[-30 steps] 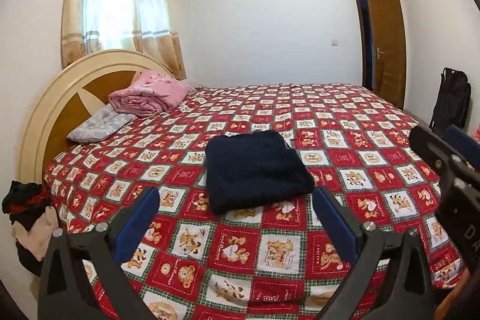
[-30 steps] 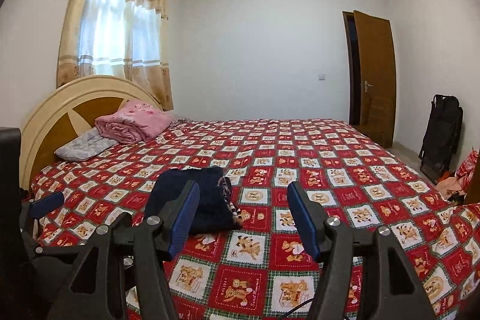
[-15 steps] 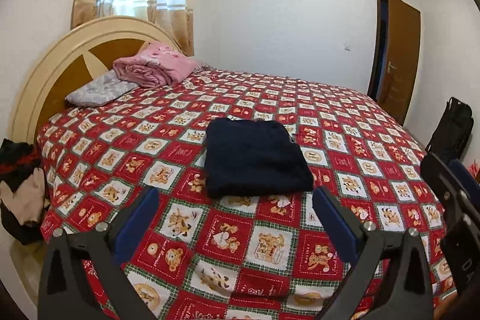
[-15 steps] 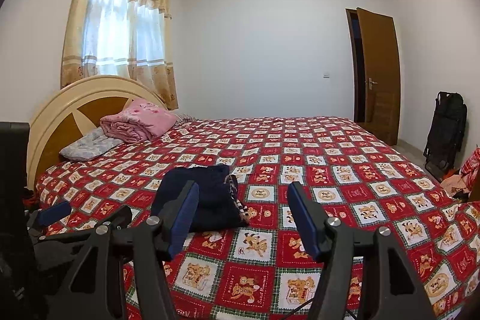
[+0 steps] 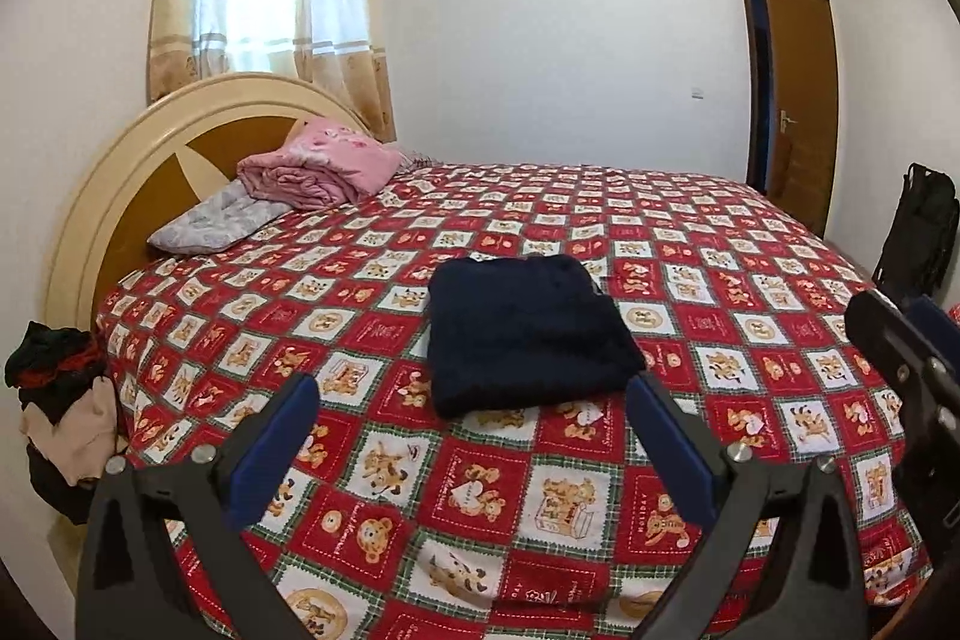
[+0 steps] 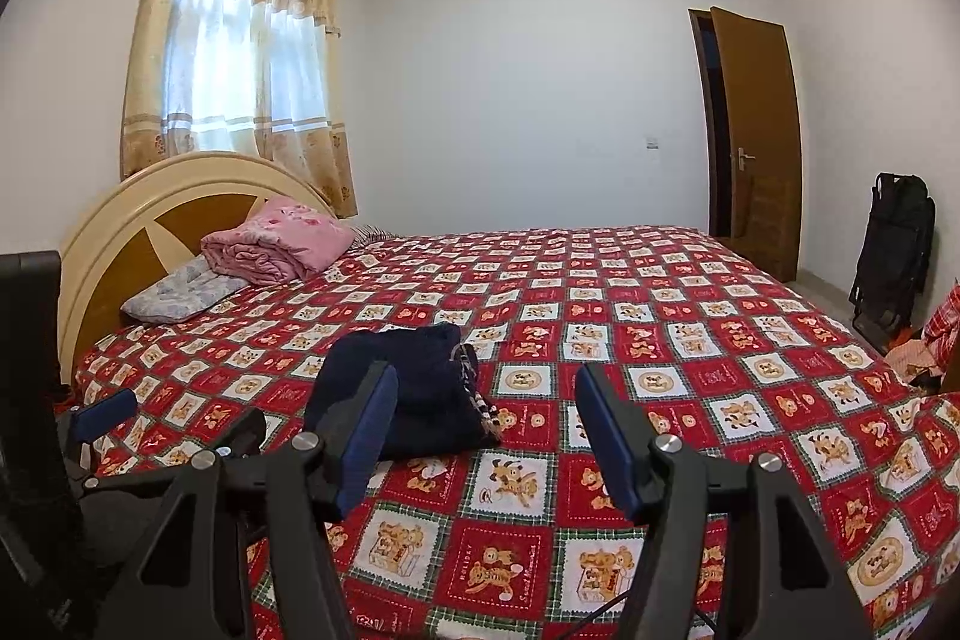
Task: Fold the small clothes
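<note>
A folded dark navy garment (image 5: 528, 331) lies flat on the red patterned bedspread (image 5: 690, 244), near the bed's middle. It also shows in the right wrist view (image 6: 420, 388), with a patterned edge on its right side. My left gripper (image 5: 474, 436) is open and empty, held above the bed just short of the garment. My right gripper (image 6: 486, 430) is open and empty, to the right of the garment's near edge. The right gripper also shows at the right edge of the left wrist view (image 5: 900, 358).
A folded pink blanket (image 5: 318, 169) and a grey pillow (image 5: 210, 223) lie by the wooden headboard (image 5: 120, 184). A heap of dark and beige clothes (image 5: 60, 418) sits left of the bed. A black folded chair (image 6: 894, 244) and clothes (image 6: 924, 352) stand at the right.
Both grippers have drawn back and tilted up from the folded garment. Both stay open and empty. The garment has not moved.
</note>
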